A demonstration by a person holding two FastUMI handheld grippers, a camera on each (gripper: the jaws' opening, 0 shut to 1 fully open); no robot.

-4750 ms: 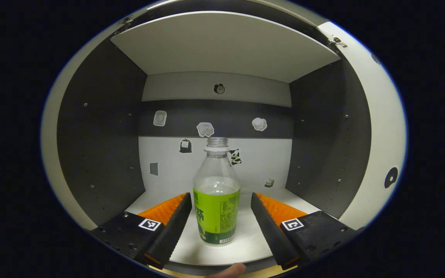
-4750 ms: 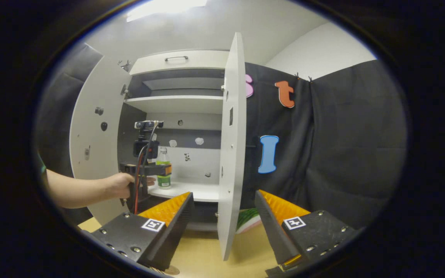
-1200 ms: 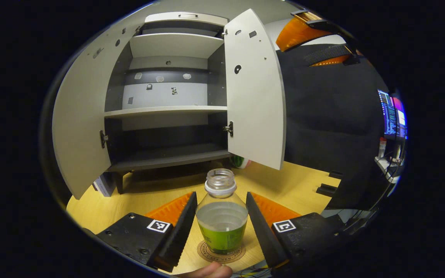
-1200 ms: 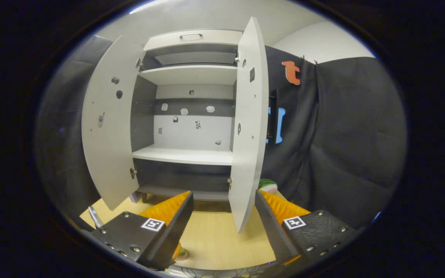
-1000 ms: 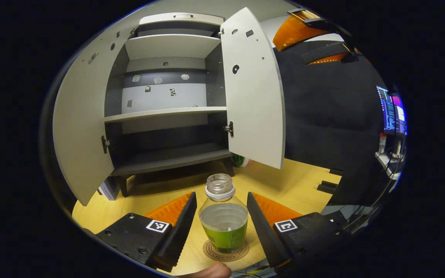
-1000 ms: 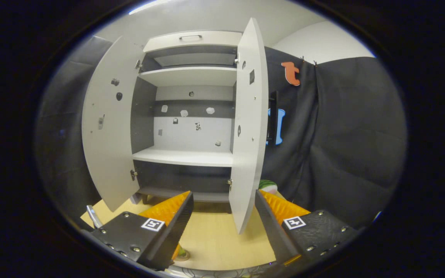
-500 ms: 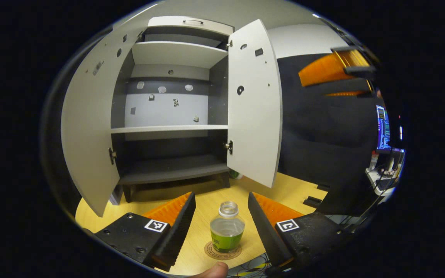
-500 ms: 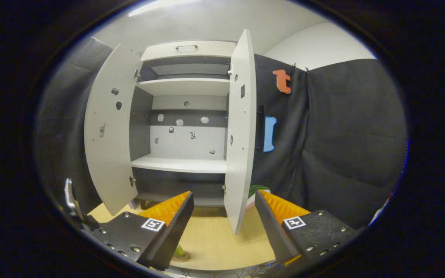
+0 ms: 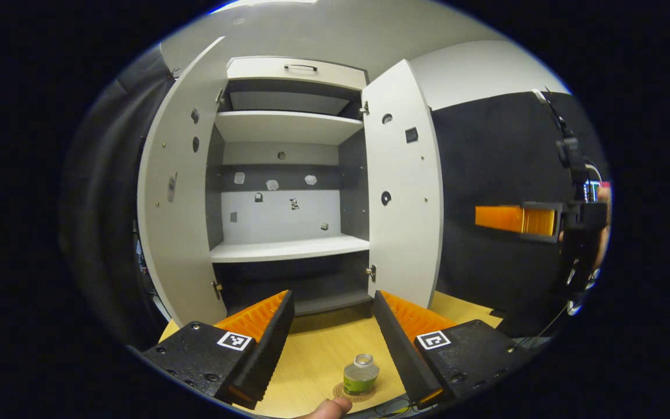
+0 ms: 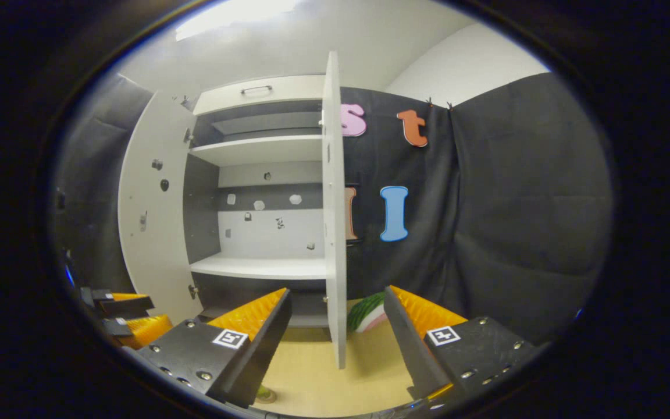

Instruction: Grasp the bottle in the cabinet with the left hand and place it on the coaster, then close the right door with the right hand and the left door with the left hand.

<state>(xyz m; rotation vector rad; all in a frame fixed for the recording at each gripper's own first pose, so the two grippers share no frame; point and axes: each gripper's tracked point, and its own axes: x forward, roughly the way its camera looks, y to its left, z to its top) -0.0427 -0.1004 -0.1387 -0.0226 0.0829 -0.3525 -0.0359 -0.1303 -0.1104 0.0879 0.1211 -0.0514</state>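
Observation:
The clear bottle with a green label stands upright on the round coaster on the wooden table. My left gripper hangs open above and behind it, touching nothing. The cabinet stands with its left door and right door swung open and its middle shelf bare. My right gripper is open in front of the right door, which stands edge-on to it. That gripper also shows far right, level with the door's middle. The left gripper shows low at the left.
A green and pink object lies on the table behind the right door. Black cloth hangs to the right of the cabinet. A top drawer with a handle caps the cabinet. A fingertip shows at the bottom edge.
My left gripper has let go of the bottle on the coaster and risen up and back. The right gripper has shifted right, so the right door now stands edge-on to it.

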